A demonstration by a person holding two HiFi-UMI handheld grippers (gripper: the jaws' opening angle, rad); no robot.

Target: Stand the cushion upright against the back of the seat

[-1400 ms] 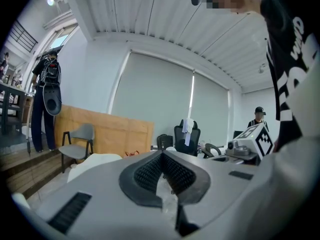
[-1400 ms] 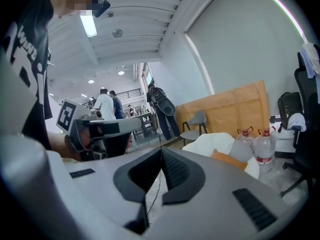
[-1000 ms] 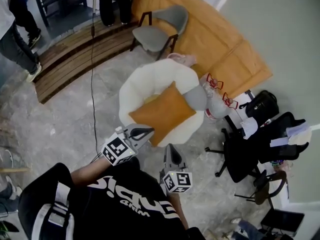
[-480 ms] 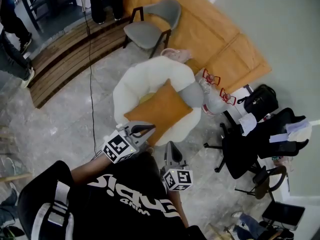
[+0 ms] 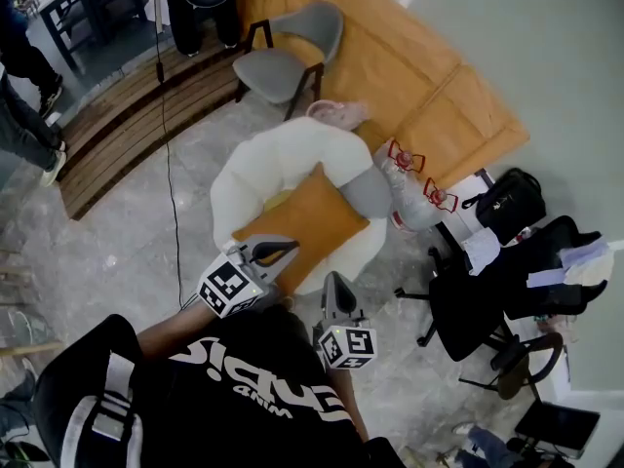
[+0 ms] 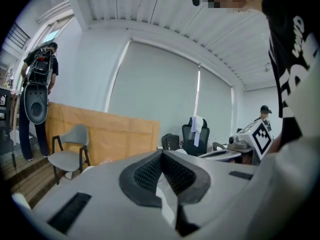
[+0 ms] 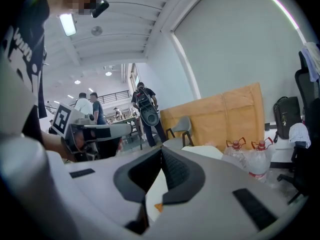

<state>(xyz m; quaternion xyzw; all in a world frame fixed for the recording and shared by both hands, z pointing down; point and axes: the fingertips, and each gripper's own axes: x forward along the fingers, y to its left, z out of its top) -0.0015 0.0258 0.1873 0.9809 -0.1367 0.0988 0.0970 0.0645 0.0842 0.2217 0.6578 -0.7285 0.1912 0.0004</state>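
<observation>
An orange square cushion [image 5: 302, 224] lies tilted on the seat of a white round armchair [image 5: 283, 154], its near corner hanging over the front edge. My left gripper [image 5: 283, 253] is shut and empty, its tip over the cushion's near left edge in the head view. My right gripper [image 5: 334, 284] is also shut and empty, just short of the armchair's front rim. In the right gripper view the shut jaws [image 7: 161, 153] hide most of the armchair [image 7: 212, 153]; a sliver of orange cushion [image 7: 158, 207] shows below them. The left gripper view shows its shut jaws [image 6: 162, 156] and no cushion.
A grey chair [image 5: 288, 57] and brown cardboard panels [image 5: 429, 86] stand behind the armchair. Two water bottles [image 5: 414, 188] sit at its right, with a black office chair [image 5: 468, 305] and a bag [image 5: 507, 203] beyond. A cable [image 5: 174, 193] runs down the floor at left. People [image 5: 19, 86] stand upper left.
Both grippers have moved forward together toward the armchair, which now lies nearer to their tips. The jaws have stayed shut and the cushion has not moved.
</observation>
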